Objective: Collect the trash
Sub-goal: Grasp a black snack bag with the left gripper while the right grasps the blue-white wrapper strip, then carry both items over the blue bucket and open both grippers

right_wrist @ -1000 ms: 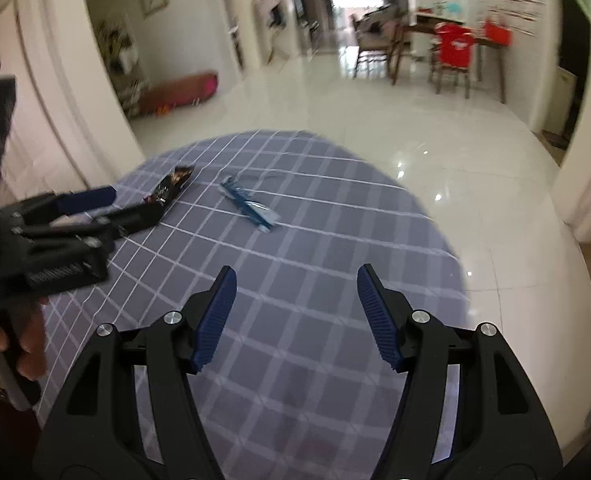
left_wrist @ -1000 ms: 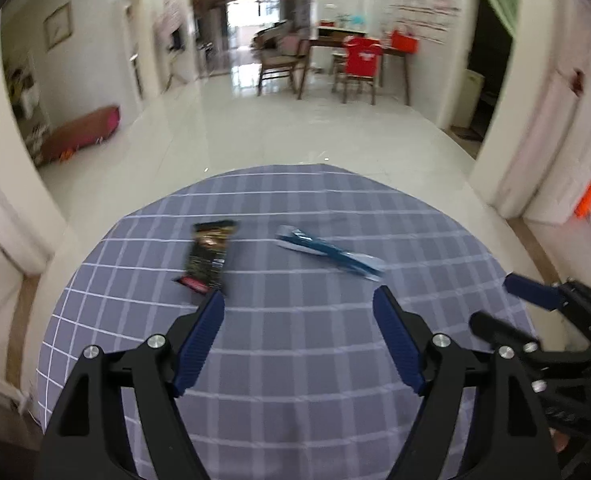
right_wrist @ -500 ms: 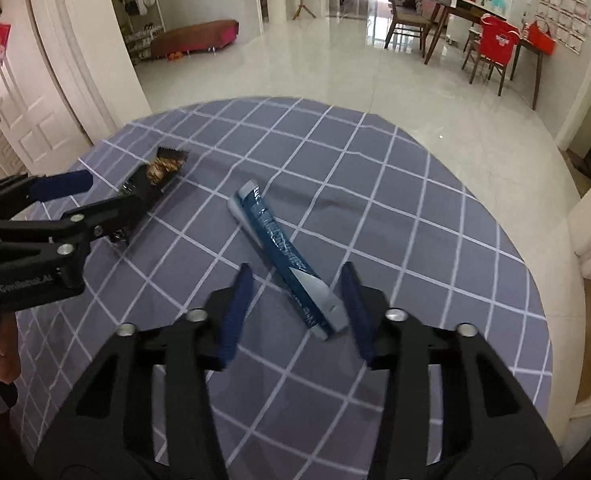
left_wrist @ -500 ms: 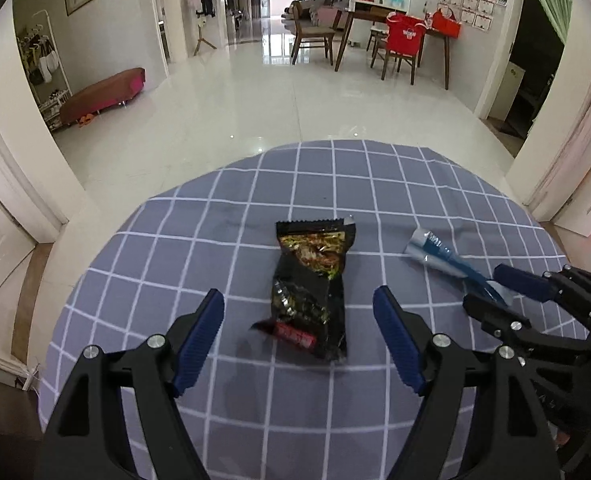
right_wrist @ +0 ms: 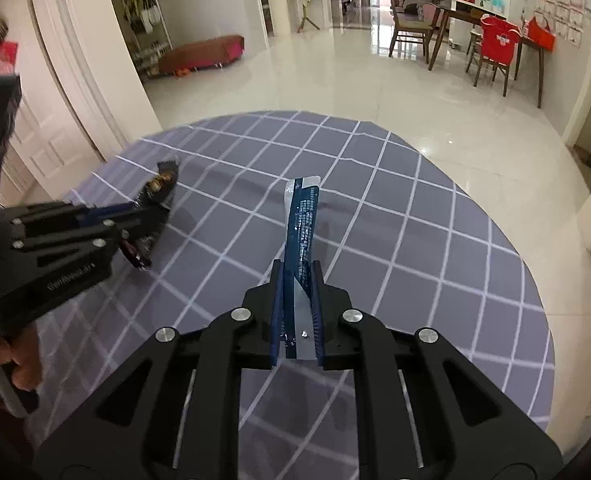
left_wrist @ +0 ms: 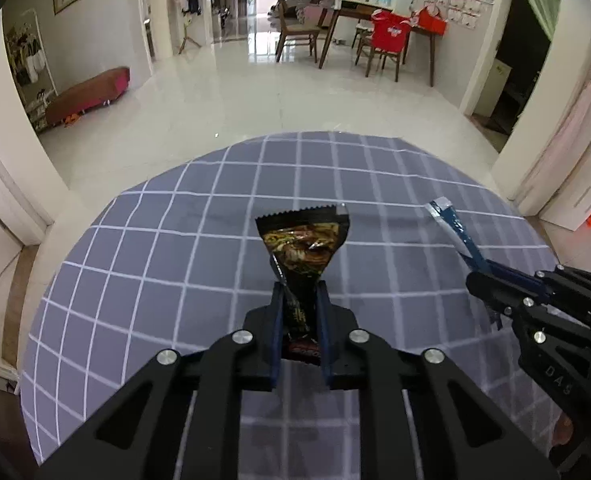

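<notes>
My left gripper (left_wrist: 299, 292) is shut on a black snack wrapper (left_wrist: 303, 244), which sticks forward and up off the round table with the grey checked cloth (left_wrist: 155, 264). My right gripper (right_wrist: 297, 268) is shut on a long blue and white wrapper (right_wrist: 302, 216), which is also lifted clear of the cloth. The right gripper with the blue wrapper (left_wrist: 453, 228) shows at the right of the left wrist view. The left gripper with the black wrapper (right_wrist: 157, 190) shows at the left of the right wrist view.
The table stands in a room with a shiny white tiled floor (left_wrist: 255, 96). Its far edge (left_wrist: 335, 134) drops to the floor. A dining table with chairs (left_wrist: 379, 40) and a low red bench (left_wrist: 91, 94) stand far behind.
Both grippers have shut, the left on the black wrapper and the right on the blue one. Both wrappers have been lifted off the cloth.
</notes>
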The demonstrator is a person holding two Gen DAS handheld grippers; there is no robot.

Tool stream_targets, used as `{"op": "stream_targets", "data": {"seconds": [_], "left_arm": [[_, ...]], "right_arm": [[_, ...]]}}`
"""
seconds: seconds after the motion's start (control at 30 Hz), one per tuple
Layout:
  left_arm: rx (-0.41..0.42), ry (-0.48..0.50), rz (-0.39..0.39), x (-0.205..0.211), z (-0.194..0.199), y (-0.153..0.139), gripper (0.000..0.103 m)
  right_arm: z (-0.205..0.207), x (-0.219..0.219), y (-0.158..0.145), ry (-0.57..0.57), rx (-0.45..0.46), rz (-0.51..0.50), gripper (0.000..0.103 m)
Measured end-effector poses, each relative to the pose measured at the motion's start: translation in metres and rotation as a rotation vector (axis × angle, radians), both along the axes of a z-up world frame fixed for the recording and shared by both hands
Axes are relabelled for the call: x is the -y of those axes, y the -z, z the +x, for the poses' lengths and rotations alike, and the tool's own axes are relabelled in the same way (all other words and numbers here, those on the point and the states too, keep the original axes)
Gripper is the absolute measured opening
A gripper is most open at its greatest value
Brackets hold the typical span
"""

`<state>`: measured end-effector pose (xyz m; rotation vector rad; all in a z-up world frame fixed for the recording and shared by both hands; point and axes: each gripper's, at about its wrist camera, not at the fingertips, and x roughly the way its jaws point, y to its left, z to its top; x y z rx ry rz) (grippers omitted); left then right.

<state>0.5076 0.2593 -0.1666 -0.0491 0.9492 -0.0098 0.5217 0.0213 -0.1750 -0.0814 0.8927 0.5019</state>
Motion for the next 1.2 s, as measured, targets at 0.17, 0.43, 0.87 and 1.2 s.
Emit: {"op": "stream_targets", "data": {"seconds": [0.17, 0.43, 0.87, 1.2], "left_arm": [[0.074, 0.054, -0.014, 0.032, -0.036, -0.032, 0.014], [0.197, 0.218, -0.004, 0.134, -0.108, -0.075, 0.014], [0.191, 0.484, -0.062, 0.320, -0.176, -0.058, 0.014], [0.053, 0.569, -0.070, 0.415, -0.171, 0.014, 0.014]], "right_arm": [[-0.036, 0.036, -0.029, 0.014, 0.026, 0.077, 0.013], [-0.121, 0.141, -0.066, 0.128, 0.105, 0.179, 0.013], [-0.232, 0.311, -0.066, 0.386, 0.186, 0.229, 0.013], [-0.250, 0.393, 0.014, 0.596, 0.094, 0.223, 0.013]]}}
